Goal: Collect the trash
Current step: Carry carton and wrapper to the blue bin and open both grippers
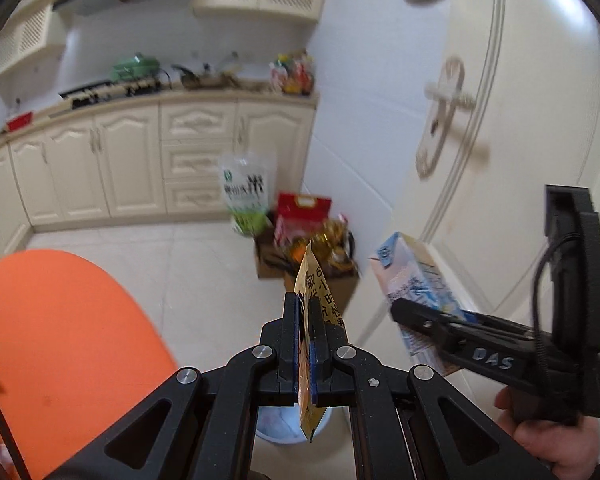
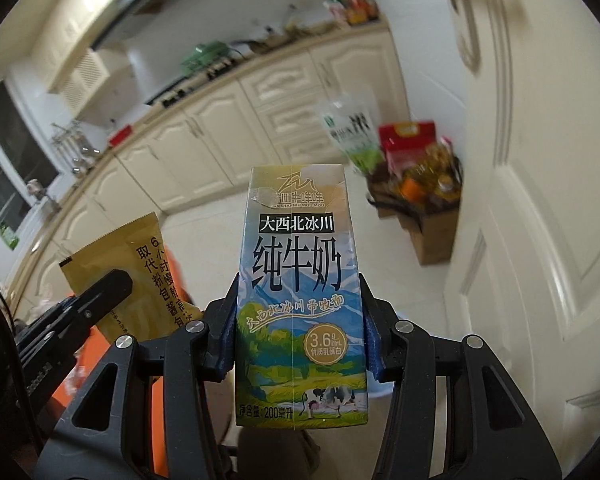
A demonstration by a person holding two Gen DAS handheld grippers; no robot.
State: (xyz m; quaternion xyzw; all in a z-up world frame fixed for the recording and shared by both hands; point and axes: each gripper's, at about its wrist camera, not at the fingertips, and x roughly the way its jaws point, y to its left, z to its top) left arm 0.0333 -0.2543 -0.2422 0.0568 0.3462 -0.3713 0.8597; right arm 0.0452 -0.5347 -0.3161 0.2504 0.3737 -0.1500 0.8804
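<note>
In the left wrist view, my left gripper is shut on a thin gold sachet with black print, held on edge above the tiled floor. My right gripper grips a small blue-and-green milk carton by its two sides, upright. Each view shows the other tool. The right gripper with the carton is at the right, held by a hand. The left gripper with the sachet is at the left. A pale round container shows partly beneath the left jaws.
An orange rounded surface fills the lower left. Cardboard boxes of groceries and a rice bag stand on the floor by the wall corner. A white door is close on the right. Cream kitchen cabinets line the far side.
</note>
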